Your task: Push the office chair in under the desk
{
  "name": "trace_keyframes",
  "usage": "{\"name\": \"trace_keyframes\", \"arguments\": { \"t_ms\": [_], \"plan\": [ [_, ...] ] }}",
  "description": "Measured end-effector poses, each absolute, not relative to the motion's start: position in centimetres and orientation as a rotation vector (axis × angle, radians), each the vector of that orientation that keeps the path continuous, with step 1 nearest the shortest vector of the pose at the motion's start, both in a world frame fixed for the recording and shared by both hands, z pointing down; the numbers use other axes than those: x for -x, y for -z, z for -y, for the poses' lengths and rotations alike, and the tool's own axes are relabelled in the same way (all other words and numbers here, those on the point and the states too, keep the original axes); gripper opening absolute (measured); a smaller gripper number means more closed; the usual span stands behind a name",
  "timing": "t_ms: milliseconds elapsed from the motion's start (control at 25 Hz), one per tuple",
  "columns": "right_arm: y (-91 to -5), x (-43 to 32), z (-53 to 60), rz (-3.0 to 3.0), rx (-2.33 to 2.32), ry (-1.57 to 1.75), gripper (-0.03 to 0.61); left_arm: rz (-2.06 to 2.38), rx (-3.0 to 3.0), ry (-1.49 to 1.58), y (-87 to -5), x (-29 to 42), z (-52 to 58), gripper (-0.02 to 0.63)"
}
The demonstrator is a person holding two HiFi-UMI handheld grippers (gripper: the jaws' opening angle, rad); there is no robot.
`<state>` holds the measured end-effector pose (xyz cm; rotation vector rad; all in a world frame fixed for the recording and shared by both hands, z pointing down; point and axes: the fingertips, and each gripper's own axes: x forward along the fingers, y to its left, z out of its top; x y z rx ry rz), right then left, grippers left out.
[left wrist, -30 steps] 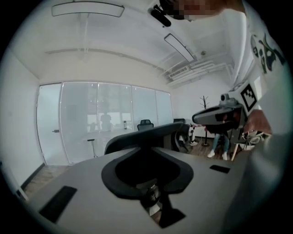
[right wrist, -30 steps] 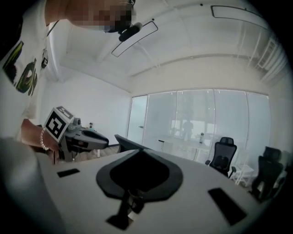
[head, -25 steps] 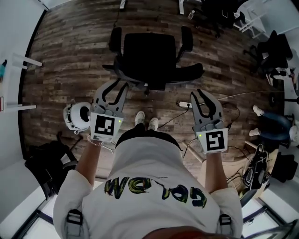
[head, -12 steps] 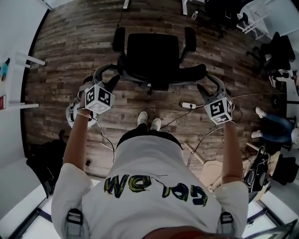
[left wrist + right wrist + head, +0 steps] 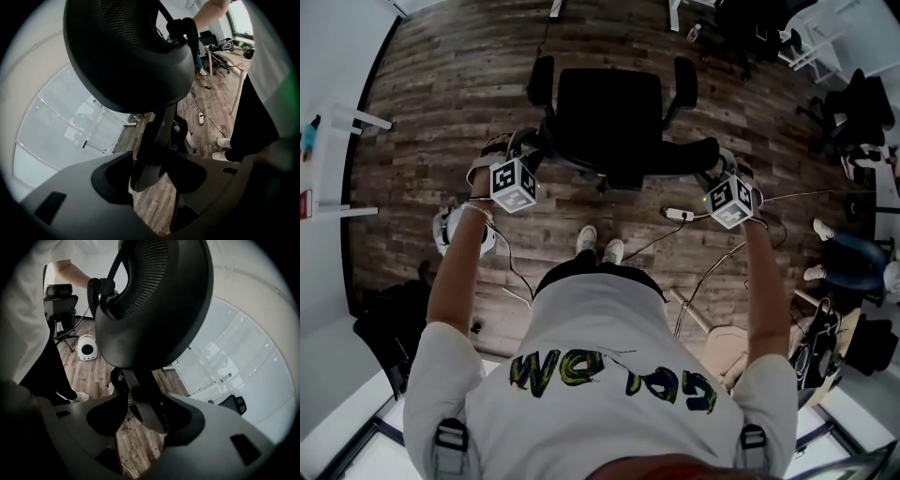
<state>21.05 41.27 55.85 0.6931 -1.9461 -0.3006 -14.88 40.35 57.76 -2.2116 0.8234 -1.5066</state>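
The black office chair (image 5: 609, 98) stands on the wood floor in front of me, its curved backrest (image 5: 628, 161) toward me. My left gripper (image 5: 523, 148) is at the backrest's left end and my right gripper (image 5: 722, 163) at its right end. Both have just been opening their jaws. In the left gripper view the mesh backrest (image 5: 131, 51) looms above the left gripper (image 5: 154, 173), and a dark chair strut (image 5: 157, 140) stands between the wide jaws, untouched by the pads. The right gripper view shows the same: the backrest (image 5: 154, 301) sits over the open right gripper (image 5: 145, 413).
A white round appliance (image 5: 442, 234) sits on the floor by my left arm. A power strip (image 5: 680, 214) and cables lie to the right of my shoes (image 5: 600, 247). Black bags (image 5: 384, 328) are at lower left, and other chairs (image 5: 853, 103) and a seated person's legs (image 5: 839, 251) at right.
Both grippers have moved forward and down from beside my waist to the two ends of the backrest, rolling as they went. Their jaws now stand wider apart.
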Motion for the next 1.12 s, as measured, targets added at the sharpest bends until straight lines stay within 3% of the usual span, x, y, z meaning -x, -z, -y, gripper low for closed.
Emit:
{"name": "trace_keyframes", "arguments": {
  "t_ms": [120,400,1120],
  "plan": [
    [-55.9,-21.1,-40.9,1.936,-0.706,0.330,0.206,-0.820,2.233,1.500,-58.0,14.8,-39.9,0.216],
    [-56.0,-20.8,-40.0,1.929,-0.675,0.313,0.193,-0.789,2.277,1.514,-58.2,15.1,-38.0,0.216],
    [-56.6,-20.0,-34.6,1.797,-0.776,0.305,0.211,-0.830,2.238,1.472,-58.2,15.8,-32.1,0.221]
  ]
}}
